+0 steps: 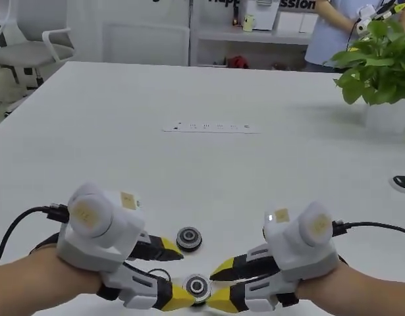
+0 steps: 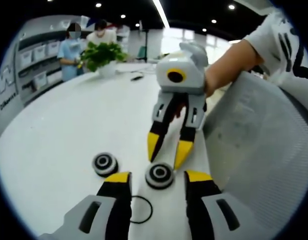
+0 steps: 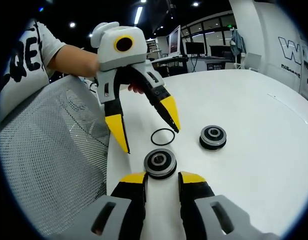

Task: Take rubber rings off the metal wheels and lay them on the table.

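The left gripper (image 1: 178, 273) and right gripper (image 1: 217, 286), both open and empty, flank the near wheel (image 1: 197, 286) by the table (image 1: 268, 171) edge; the loose ring (image 3: 163, 136) beside it looks thin and limp, so expect a stretchy, grippy band and pinch it at the rim while bracing the heavier, rigid metal.

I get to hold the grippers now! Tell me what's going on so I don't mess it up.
Left gripper: open, holding nothing.
Right gripper: open, holding nothing. The two face each other across the near wheel at the table edge.
Far wheel: stands alone, a little further in.
Done: one rubber ring lies flat on the table by the left gripper.
Left: both wheels look dark around the rim, so rings probably remain. Start with the near wheel.
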Demonstrator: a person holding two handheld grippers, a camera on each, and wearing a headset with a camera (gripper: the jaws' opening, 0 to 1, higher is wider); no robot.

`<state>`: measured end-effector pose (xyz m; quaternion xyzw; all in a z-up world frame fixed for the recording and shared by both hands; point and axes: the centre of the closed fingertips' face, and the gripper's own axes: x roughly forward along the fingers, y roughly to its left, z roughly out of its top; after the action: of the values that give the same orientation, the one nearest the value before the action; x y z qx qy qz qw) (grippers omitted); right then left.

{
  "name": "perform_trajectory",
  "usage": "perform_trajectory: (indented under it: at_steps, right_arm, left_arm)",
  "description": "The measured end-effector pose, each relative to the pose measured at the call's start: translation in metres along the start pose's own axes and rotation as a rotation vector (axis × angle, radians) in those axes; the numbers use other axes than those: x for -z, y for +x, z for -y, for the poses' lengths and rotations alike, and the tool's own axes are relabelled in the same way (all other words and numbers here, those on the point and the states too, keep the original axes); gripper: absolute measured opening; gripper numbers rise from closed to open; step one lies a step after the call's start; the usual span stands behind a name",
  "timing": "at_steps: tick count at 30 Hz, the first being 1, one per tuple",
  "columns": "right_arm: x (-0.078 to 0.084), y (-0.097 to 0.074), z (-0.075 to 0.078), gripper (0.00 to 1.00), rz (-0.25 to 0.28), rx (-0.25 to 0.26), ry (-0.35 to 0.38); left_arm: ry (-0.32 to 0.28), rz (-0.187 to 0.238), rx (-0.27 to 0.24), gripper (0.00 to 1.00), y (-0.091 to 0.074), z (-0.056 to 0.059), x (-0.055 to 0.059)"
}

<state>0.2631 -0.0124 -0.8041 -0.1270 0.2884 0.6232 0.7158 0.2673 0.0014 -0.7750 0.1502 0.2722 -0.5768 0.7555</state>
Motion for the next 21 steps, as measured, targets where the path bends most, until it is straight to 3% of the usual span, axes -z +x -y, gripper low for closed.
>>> perform_trajectory:
  at_steps: [21]
  right_arm:
    - [0.002, 0.002, 0.001, 0.23, 0.003, -0.001, 0.013]
  left_arm:
    - [0.029, -0.038, 0.011, 0.24, 0.017, 0.004, 0.006]
